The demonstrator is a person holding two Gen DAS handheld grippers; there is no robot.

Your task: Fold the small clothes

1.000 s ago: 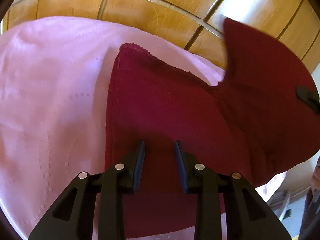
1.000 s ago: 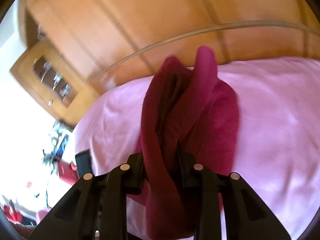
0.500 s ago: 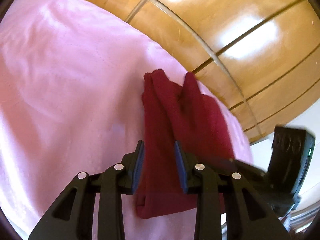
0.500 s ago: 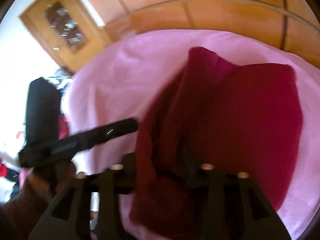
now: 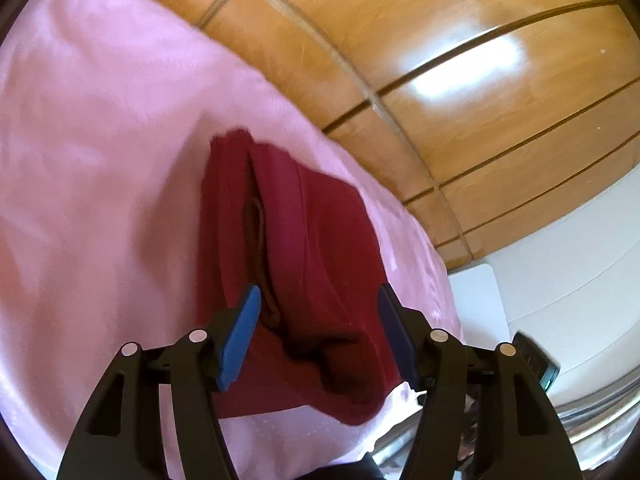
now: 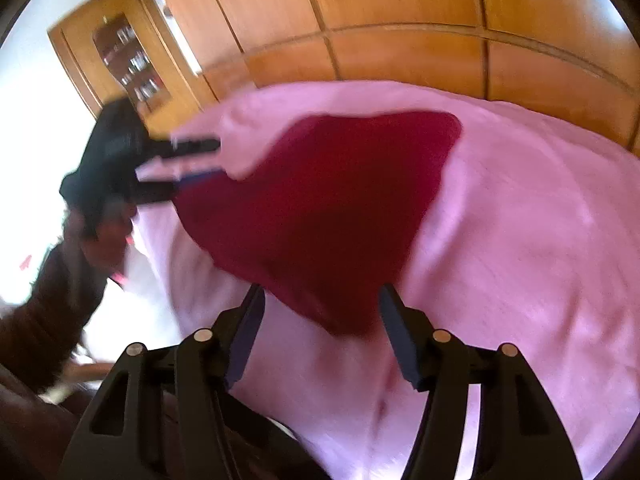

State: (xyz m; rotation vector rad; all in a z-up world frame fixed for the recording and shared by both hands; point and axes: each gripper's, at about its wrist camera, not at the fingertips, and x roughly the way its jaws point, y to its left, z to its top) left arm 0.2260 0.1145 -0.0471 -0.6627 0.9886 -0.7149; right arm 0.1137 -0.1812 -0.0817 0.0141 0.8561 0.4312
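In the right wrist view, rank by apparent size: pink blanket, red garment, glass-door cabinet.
1. pink blanket, largest in frame.
2. red garment.
3. glass-door cabinet, smallest, though it stands farther from the camera, so its true size is unsure.

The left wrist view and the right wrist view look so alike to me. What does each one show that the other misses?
Only the left wrist view shows the layered fold edges of the dark red garment and a white panel beyond the bed's corner. Only the right wrist view shows the glass-door wooden cabinet, the person's arm and the left hand-held gripper, seen from outside. Both show the garment on the pink bedsheet, wooden panelling, and open jaws.
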